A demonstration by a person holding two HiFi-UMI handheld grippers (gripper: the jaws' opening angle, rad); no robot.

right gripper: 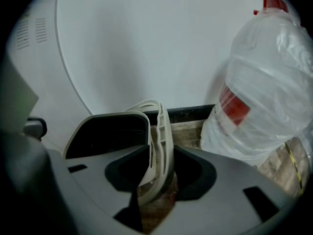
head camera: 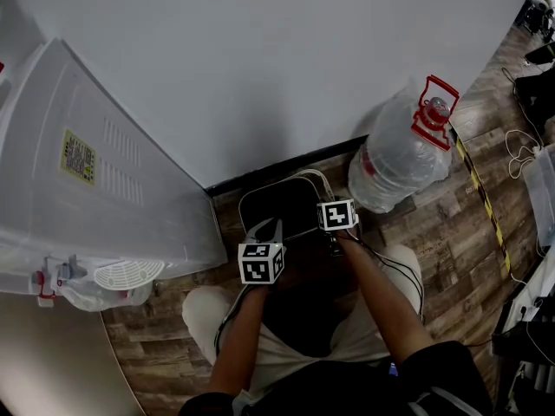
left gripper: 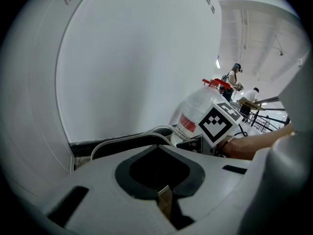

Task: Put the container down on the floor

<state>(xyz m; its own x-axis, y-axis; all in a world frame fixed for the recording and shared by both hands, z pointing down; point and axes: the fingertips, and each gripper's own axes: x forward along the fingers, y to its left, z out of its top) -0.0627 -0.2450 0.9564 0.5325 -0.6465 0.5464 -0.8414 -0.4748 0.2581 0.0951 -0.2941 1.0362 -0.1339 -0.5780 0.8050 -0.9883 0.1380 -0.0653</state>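
Observation:
The container (head camera: 276, 204) is a dark bin with a beige rim, standing on the wood floor against the wall's dark skirting. My right gripper (head camera: 324, 225) is at its right edge. In the right gripper view the beige rim (right gripper: 161, 131) stands upright between the jaws of my right gripper (right gripper: 159, 180), with a dark gap on the right side, so the gripper is open. My left gripper (head camera: 267, 232) hovers at the bin's near left corner. In the left gripper view my left gripper (left gripper: 164, 199) is shut with nothing in it, and the container's rim (left gripper: 122, 142) lies just beyond it.
A big clear water bottle (head camera: 401, 156) with a red cap and handle stands right of the bin, close to the right gripper. A tall white appliance (head camera: 87, 172) fills the left. Cables (head camera: 520, 150) and striped floor tape (head camera: 482, 193) lie to the right. The person's knees flank the bin.

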